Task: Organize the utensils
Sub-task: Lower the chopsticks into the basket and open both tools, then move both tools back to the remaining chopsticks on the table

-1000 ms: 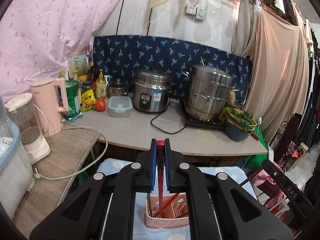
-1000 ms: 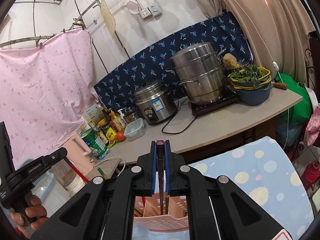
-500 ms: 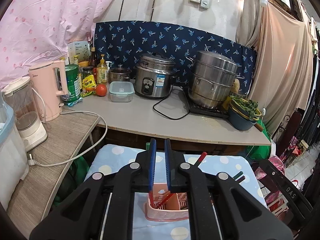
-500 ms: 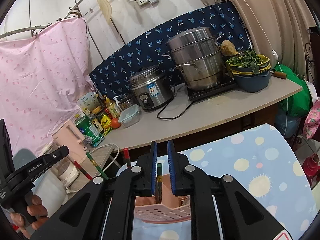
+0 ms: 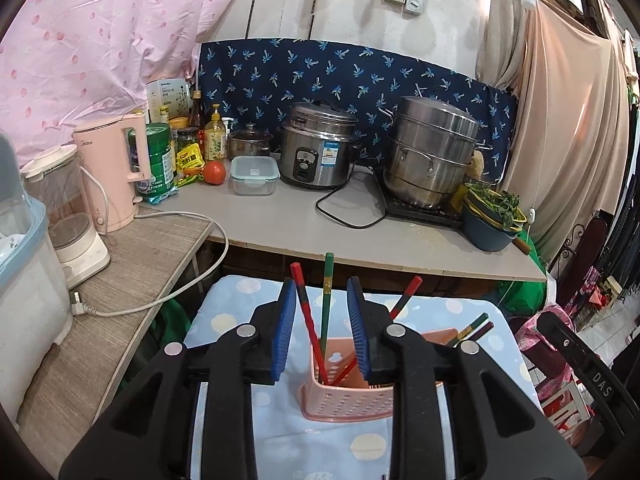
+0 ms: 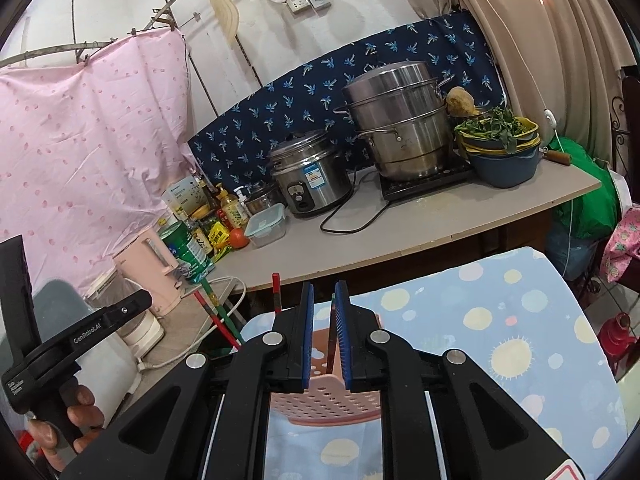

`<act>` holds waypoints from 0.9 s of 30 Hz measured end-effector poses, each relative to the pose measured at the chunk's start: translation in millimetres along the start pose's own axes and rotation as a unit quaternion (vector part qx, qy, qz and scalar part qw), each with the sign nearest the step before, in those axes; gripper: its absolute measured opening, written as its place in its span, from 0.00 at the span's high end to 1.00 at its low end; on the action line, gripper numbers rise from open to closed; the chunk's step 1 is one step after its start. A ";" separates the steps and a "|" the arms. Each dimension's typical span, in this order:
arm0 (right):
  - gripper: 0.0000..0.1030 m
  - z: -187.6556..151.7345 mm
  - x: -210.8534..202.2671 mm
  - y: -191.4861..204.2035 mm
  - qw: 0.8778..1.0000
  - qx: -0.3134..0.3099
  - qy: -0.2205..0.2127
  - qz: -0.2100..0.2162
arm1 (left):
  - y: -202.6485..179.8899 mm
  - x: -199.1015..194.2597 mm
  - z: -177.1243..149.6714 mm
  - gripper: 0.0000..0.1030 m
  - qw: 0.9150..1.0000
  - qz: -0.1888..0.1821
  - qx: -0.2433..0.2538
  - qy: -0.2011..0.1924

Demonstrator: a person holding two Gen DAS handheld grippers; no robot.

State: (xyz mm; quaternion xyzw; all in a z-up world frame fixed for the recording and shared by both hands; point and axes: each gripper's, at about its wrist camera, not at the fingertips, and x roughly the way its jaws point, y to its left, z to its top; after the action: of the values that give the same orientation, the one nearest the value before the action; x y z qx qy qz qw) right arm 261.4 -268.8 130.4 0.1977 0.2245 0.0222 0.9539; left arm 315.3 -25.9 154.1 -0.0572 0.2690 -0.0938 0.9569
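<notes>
The left gripper [image 5: 322, 300] has just spread wide, releasing the red chopstick [image 5: 308, 322] into the pink basket [image 5: 344, 402]; the right gripper [image 6: 322, 298] stands slightly parted, pinching nothing.

"GenRobot.AI" on the left hand-held gripper [image 6: 132, 306]; "DAS" on a black frame [image 5: 600, 380].
</notes>
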 end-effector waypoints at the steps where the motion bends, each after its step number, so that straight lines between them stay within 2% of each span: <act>1: 0.87 -2.8 -3.0 0.6 1.000 -0.001 0.003 0.001 | 1.1 -3.2 -3.1 0.74 1.000 0.001 0.000 0.002; 4: 0.87 -15.0 -12.6 2.9 1.000 -0.005 0.012 0.000 | 3.1 -10.3 -12.0 0.69 1.000 0.002 0.000 0.005; 10: 0.87 -43.9 -30.3 2.4 0.999 -0.006 0.035 -0.003 | 5.3 -26.5 -42.5 0.68 1.000 0.006 0.008 0.025; 18: 0.87 -103.7 -59.1 3.5 0.996 -0.030 0.080 -0.016 | 5.1 -47.2 -95.7 0.66 0.998 0.007 0.019 0.060; 27: 0.87 -178.7 -82.2 -0.5 0.986 -0.064 0.151 -0.045 | 13.9 -63.6 -163.3 0.65 0.993 0.011 0.014 0.120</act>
State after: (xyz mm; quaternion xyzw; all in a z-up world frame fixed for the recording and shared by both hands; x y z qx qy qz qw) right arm 109.4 -214.5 18.0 0.1201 0.3722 0.0236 0.9200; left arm 178.3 -8.6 45.3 -0.0290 0.3809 -0.0933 0.9195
